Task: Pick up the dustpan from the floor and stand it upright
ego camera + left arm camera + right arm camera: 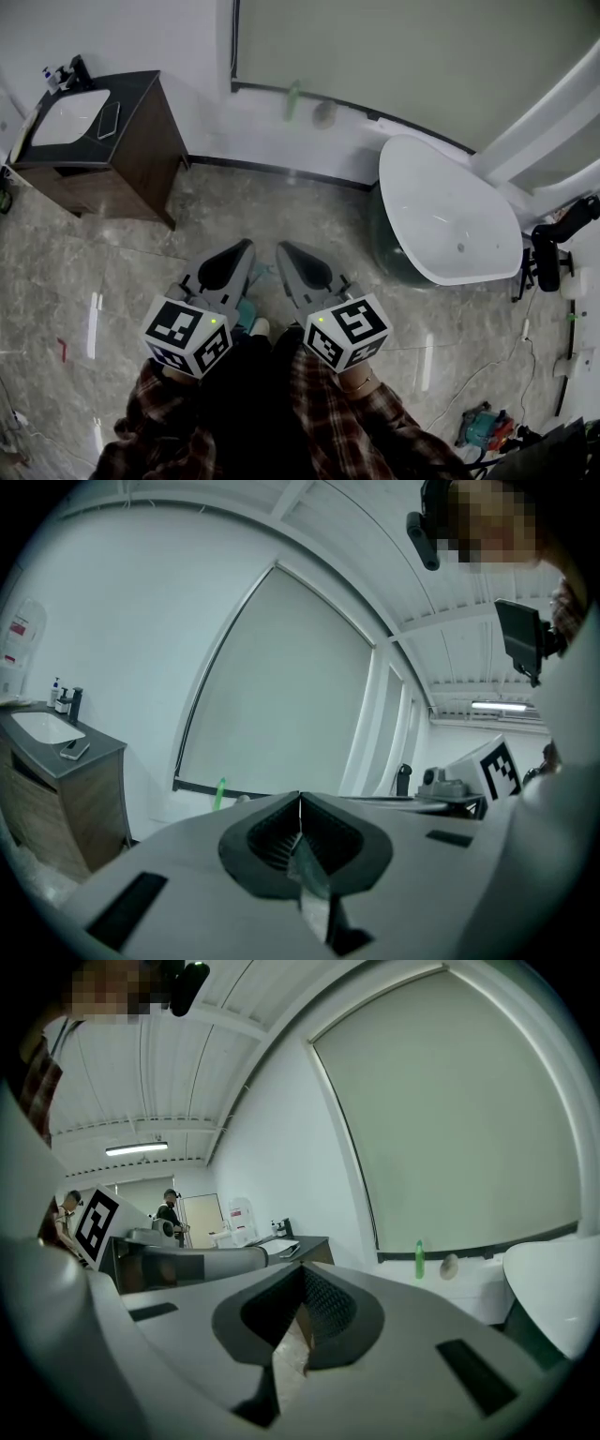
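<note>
Shut tight at the left tool (242, 246), tips together, nothing clamped. Same at the right tool (283, 248): pressed closed, empty. Held side by side, near level, aimed across the floor (122, 281) toward the bathtub (450, 216). No clear sight of the dustpan anywhere, just a teal scrap (247, 314) peeking out beneath the tools by the feet, too hidden to name. So, probably a search first. Tip head and tools downward, sweep the tiles near the feet and beside the cabinet (112, 159). Once found, spread one tool wide before reaching. Come in low along the handle, clamp near its middle. Lift slowly, then plant the pan's edge squarely to keep it from toppling.
</note>
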